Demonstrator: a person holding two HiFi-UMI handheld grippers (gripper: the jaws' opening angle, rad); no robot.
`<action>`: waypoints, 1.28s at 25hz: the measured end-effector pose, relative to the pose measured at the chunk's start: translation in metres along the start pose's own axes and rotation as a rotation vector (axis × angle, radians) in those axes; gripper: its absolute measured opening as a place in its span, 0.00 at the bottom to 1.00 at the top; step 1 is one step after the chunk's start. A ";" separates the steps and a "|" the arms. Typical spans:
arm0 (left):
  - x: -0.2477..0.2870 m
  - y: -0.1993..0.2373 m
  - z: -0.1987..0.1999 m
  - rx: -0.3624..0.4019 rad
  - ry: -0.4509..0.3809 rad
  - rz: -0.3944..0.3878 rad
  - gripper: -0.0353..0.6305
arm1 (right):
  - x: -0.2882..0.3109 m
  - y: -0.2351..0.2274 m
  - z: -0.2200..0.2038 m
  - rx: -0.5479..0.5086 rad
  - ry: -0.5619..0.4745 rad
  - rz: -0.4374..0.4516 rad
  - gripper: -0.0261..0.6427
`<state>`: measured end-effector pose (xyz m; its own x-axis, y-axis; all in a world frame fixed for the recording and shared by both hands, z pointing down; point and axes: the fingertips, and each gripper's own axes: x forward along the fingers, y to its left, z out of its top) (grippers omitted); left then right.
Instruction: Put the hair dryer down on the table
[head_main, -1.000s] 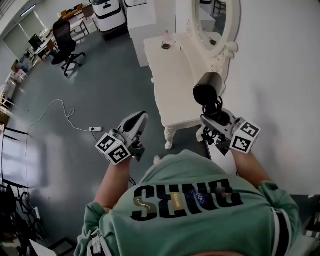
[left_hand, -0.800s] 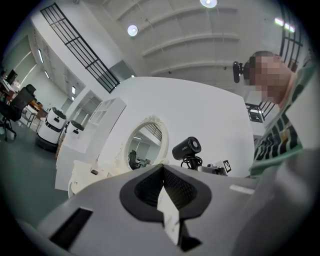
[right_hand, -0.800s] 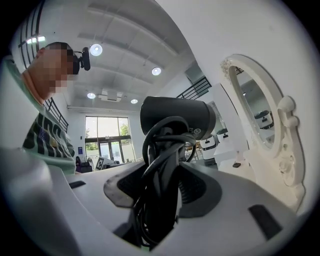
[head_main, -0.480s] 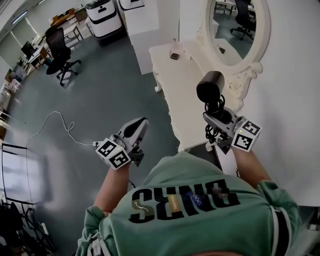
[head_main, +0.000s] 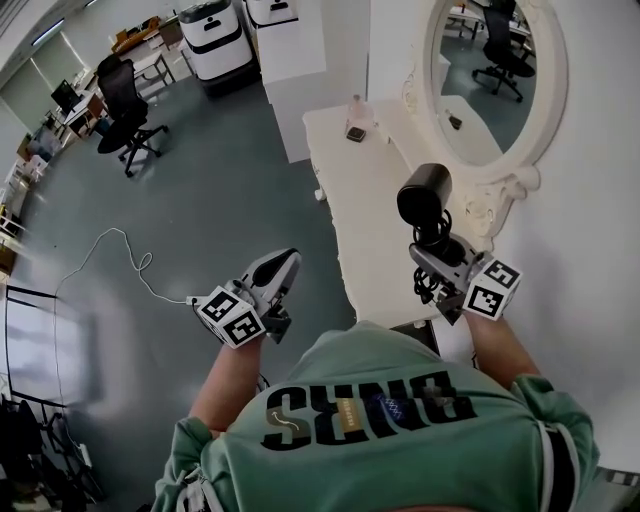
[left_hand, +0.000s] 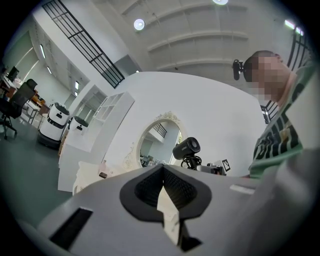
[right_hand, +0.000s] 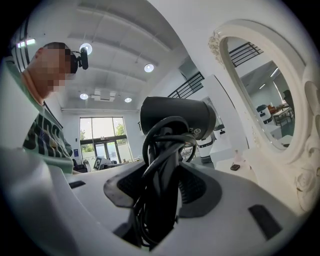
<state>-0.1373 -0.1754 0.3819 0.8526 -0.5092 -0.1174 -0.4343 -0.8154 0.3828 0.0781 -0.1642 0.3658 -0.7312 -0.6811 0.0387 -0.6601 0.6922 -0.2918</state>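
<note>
The right gripper (head_main: 440, 262) is pinching the hair dryer (head_main: 424, 195) upright by its handle, at one o'clock over the table (head_main: 365, 215). The left gripper (head_main: 278, 268) is hanging pressed together and empty. I judge the next move is lowering the dryer gently onto the bare tabletop.

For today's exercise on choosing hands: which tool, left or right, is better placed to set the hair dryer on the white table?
Right. The right tool grips the hair dryer by its handle, close to the white table. The left tool is shut, empty and out over the floor.
</note>
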 end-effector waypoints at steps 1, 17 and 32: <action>0.012 -0.003 0.000 0.005 -0.003 0.010 0.05 | -0.005 -0.010 0.005 -0.008 0.003 0.010 0.31; 0.105 0.071 0.002 0.039 -0.034 0.146 0.05 | 0.079 -0.143 -0.004 -0.039 0.084 0.142 0.31; 0.140 0.153 -0.012 0.025 0.047 0.066 0.05 | 0.145 -0.245 -0.025 -0.109 0.302 -0.145 0.31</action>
<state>-0.0805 -0.3685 0.4356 0.8341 -0.5494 -0.0491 -0.4968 -0.7870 0.3657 0.1298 -0.4267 0.4671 -0.6354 -0.6842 0.3578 -0.7635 0.6259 -0.1592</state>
